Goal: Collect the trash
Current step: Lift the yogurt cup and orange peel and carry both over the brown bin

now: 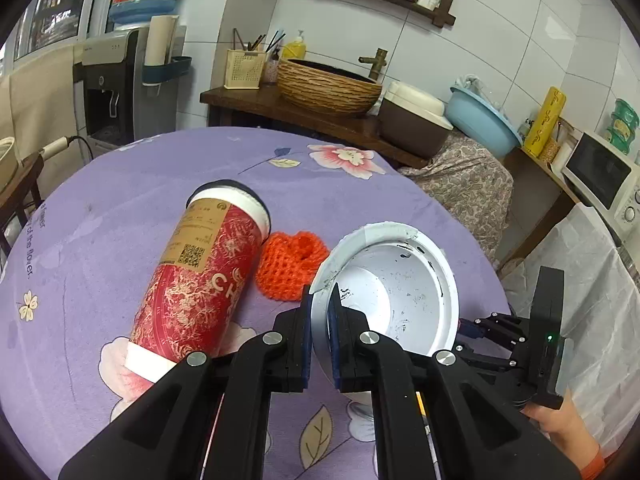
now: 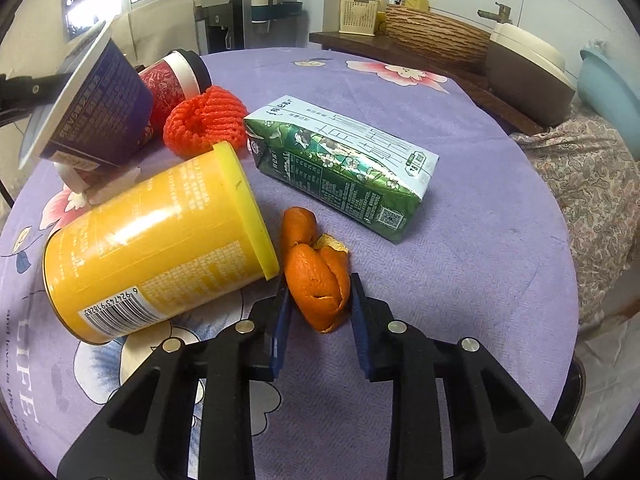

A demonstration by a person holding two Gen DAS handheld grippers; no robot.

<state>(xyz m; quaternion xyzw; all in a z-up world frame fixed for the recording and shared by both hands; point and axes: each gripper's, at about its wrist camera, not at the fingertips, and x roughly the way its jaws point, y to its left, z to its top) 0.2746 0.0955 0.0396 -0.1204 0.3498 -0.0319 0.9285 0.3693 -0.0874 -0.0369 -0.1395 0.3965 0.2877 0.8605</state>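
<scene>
My left gripper [image 1: 320,300] is shut on the rim of an empty instant-noodle cup [image 1: 400,280], white inside and dark blue outside [image 2: 100,100], and holds it tilted above the table. My right gripper [image 2: 320,296] has its blue pads pressed on either side of a curled orange peel [image 2: 316,280] that lies on the purple floral tablecloth [image 2: 480,260]. Also lying on the cloth are a tall red paper cup [image 1: 200,272], an orange foam fruit net [image 2: 204,120], a yellow canister [image 2: 152,240] and a green drink carton [image 2: 340,172].
Behind the round table runs a wooden counter [image 1: 248,96] with a woven basin [image 1: 328,84], a brown pot and a blue basin [image 1: 480,120]. A water dispenser [image 1: 116,80] stands at the back left and a microwave [image 1: 604,172] at the right.
</scene>
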